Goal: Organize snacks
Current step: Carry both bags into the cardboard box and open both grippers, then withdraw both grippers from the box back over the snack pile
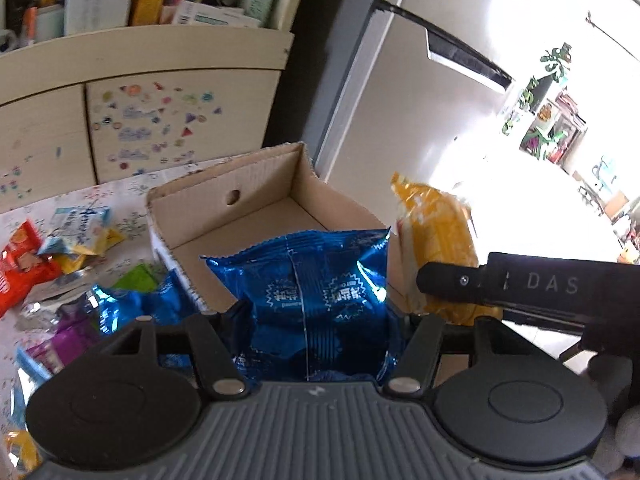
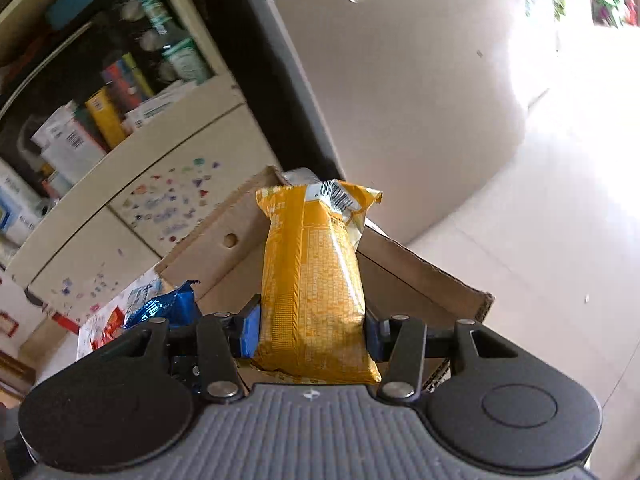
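My left gripper (image 1: 320,320) is shut on a shiny blue snack packet (image 1: 316,296) and holds it just above the near edge of an open cardboard box (image 1: 256,188). My right gripper (image 2: 312,332) is shut on a yellow snack packet (image 2: 312,280), held upright over the right side of the same box (image 2: 224,240). The yellow packet (image 1: 436,224) and the right gripper's black body (image 1: 520,284) show at the right in the left wrist view. The blue packet's tip (image 2: 172,304) shows at the left in the right wrist view. The box floor looks empty.
Several loose snack packets lie on the patterned tabletop left of the box: a red one (image 1: 20,264), a light blue one (image 1: 80,224), a green one (image 1: 136,276), another blue one (image 1: 132,304). A sticker-covered cabinet (image 1: 152,120) stands behind. Open floor (image 2: 520,240) lies to the right.
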The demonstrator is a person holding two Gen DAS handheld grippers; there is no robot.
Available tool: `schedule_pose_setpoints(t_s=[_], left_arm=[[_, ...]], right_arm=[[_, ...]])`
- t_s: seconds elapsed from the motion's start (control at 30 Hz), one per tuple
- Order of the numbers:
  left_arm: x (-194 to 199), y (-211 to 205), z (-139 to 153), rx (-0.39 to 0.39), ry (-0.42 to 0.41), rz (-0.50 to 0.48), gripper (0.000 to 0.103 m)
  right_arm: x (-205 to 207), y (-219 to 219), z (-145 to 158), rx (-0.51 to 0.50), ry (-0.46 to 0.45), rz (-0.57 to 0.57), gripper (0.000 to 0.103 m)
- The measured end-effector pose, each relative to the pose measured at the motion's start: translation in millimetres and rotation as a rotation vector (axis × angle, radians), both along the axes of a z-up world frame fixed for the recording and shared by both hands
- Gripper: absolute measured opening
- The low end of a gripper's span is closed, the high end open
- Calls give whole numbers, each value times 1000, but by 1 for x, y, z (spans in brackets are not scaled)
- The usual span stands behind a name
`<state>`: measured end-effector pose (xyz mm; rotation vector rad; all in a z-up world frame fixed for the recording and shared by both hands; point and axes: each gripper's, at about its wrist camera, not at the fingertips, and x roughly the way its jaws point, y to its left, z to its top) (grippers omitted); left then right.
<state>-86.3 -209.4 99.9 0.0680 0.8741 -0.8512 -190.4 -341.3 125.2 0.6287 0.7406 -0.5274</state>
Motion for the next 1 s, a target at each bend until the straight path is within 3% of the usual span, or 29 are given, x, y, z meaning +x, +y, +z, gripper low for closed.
schedule_pose_setpoints(t_s=[0.07,0.13,0.23,0.4,0.7,1.0], left_arm=[[2,-6,-2,11,2,-1,78],[1,-8,0,2,-3,-3,85],[1,-6,6,-8,-12,-19,91],[7,11,16,-8,-5,-18,93],[23,79,27,11,19,39,95],[36,142,4,61,69,117,96]], right_arm=[[-3,-3,0,13,-4,-24,61],[-5,-4,1,16,-11,-33,64],[-7,-3,4,11,-14,-39,77],[-3,3,6,22,-28,12,78],[15,33,10,1,-35,166,82],[36,74,8,-2,-26,348,83]])
